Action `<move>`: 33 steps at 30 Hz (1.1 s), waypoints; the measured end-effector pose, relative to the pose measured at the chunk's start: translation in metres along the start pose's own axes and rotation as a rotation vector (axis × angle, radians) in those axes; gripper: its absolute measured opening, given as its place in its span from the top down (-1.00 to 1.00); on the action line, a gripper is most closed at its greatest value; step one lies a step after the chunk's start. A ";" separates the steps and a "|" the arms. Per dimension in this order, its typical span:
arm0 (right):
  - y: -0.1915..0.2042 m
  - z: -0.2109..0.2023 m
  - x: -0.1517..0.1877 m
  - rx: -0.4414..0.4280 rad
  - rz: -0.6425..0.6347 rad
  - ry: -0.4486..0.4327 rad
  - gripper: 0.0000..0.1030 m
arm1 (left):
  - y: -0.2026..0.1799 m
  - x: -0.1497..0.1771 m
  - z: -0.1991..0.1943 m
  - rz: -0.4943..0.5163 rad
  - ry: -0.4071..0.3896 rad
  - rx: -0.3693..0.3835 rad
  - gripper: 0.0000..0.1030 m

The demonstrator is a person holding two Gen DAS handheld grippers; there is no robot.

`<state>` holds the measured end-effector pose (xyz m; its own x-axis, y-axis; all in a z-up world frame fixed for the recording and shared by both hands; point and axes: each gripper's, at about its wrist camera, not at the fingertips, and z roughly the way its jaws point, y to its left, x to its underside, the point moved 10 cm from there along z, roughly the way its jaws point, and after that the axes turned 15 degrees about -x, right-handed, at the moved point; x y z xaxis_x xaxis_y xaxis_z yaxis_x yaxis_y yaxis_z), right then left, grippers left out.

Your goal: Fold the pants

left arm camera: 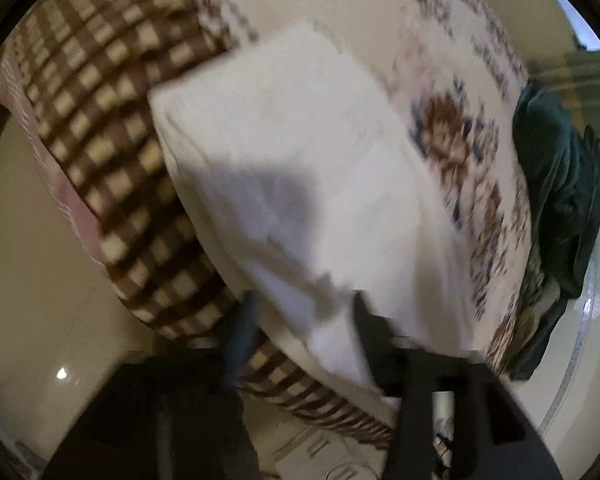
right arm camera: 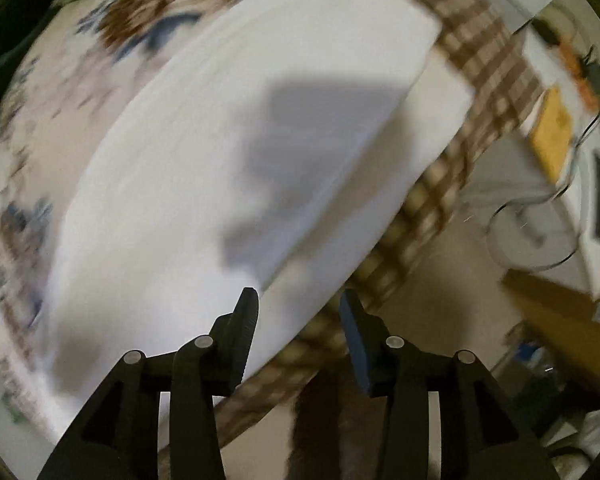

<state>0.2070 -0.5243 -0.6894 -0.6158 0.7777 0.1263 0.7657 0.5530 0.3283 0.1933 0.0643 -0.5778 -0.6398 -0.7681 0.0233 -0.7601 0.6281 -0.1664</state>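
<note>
The white pants (left arm camera: pixel 284 140) lie folded into a broad flat stack on the bed; the picture is smeared by motion. My left gripper (left arm camera: pixel 304 320) is open over the stack's near corner. Its fingers (left arm camera: pixel 244 328) straddle the white cloth's edge, and I see no pad pressing on it. In the right wrist view the same white pants (right arm camera: pixel 220 140) fill the middle. My right gripper (right arm camera: pixel 299 308) is open just above their near edge, where cloth meets the blanket border. Nothing is pinched between its fingers (right arm camera: pixel 246 320).
A blanket covers the bed, with a brown checked border (left arm camera: pixel 100 100) and a floral middle (left arm camera: pixel 452 136). A dark green garment (left arm camera: pixel 556 168) hangs off the bed's right side. Pale floor (left arm camera: pixel 28 280) lies beyond the edge. A cardboard box (right arm camera: pixel 560 312) and cables (right arm camera: pixel 540 208) lie on the floor.
</note>
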 end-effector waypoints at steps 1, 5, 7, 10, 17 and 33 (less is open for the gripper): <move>0.008 0.004 0.013 -0.034 0.001 0.021 0.12 | 0.007 -0.011 -0.006 -0.012 -0.038 -0.022 -0.24; 0.056 0.030 0.066 -0.179 -0.041 0.113 0.12 | 0.035 -0.055 -0.002 -0.071 -0.117 -0.107 -0.23; 0.074 0.049 0.089 -0.209 -0.059 0.152 0.12 | 0.045 -0.069 0.016 -0.119 -0.080 -0.113 -0.23; 0.082 0.074 0.114 -0.228 -0.021 0.197 0.12 | 0.047 -0.082 0.042 -0.139 -0.038 -0.085 -0.16; 0.083 0.083 0.135 -0.204 -0.010 0.125 0.79 | 0.046 -0.087 0.036 -0.133 -0.142 -0.081 0.61; 0.078 0.076 0.174 -0.104 -0.227 0.181 0.89 | 0.050 -0.119 0.036 -0.047 -0.172 -0.099 0.66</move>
<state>0.1736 -0.3227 -0.7124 -0.7994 0.5665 0.2002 0.5872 0.6659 0.4602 0.2357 0.1828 -0.6244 -0.5807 -0.8018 -0.1411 -0.8017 0.5933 -0.0717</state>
